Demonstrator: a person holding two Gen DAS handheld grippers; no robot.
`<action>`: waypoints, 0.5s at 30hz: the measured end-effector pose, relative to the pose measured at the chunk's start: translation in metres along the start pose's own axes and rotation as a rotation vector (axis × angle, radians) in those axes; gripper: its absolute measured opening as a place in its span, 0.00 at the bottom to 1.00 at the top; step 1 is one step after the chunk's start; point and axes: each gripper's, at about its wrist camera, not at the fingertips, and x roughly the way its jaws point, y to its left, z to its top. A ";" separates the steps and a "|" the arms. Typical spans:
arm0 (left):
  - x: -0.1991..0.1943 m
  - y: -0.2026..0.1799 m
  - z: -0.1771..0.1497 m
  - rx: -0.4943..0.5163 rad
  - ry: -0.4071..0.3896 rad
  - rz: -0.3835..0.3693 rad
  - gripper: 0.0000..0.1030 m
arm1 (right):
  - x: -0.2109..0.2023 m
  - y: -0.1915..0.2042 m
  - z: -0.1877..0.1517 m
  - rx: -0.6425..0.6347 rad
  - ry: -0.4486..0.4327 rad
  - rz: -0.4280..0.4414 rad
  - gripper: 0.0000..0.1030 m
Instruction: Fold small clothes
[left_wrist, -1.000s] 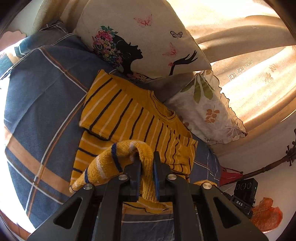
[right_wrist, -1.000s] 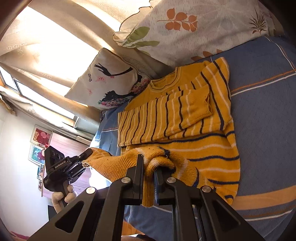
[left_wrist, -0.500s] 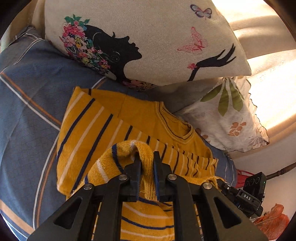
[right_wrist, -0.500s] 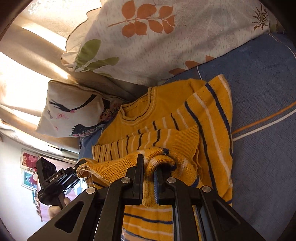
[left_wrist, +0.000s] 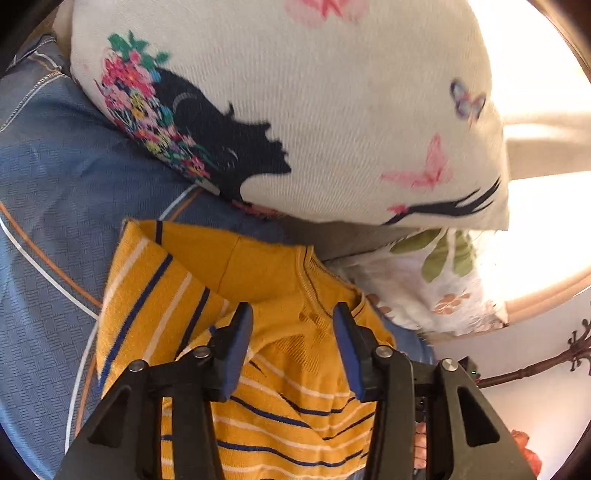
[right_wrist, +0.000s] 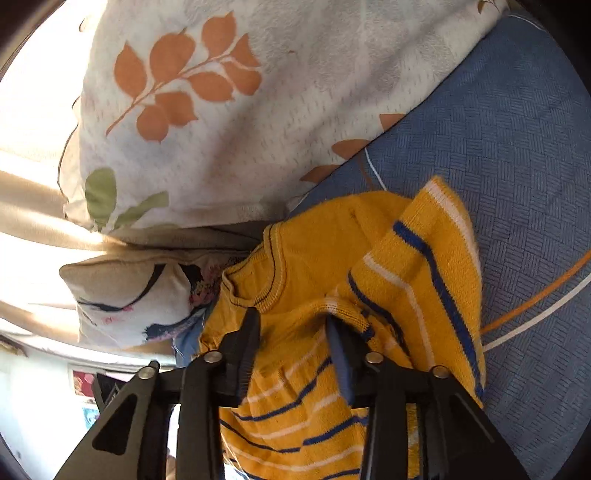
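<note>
striped sweater (left_wrist: 295, 373) lying under both parted jaws, left gripper (left_wrist: 293, 317) and right gripper (right_wrist: 293, 325) just released

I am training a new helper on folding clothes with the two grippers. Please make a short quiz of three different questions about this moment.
1. True or false: the left gripper is clamped on the yellow striped sweater.
2. Which cushion lies nearest the sweater's neckline in the left wrist view?
A. the butterfly cushion
B. a red cushion
C. a plain black cushion
3. Fill in: the sweater lies on a ____ bedspread.

Key:
1. False. Its jaws have just been opening and the pads stand apart over the knit; the right gripper likewise.
2. A
3. blue
</note>
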 end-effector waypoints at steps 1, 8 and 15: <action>-0.005 0.001 0.000 -0.001 -0.008 0.003 0.43 | -0.002 -0.001 0.003 0.020 -0.011 0.015 0.47; -0.032 0.010 -0.029 0.123 0.012 0.185 0.48 | -0.022 0.036 -0.011 -0.163 -0.015 -0.062 0.54; -0.040 0.038 -0.081 0.126 0.099 0.289 0.55 | -0.003 0.083 -0.065 -0.421 0.138 -0.062 0.54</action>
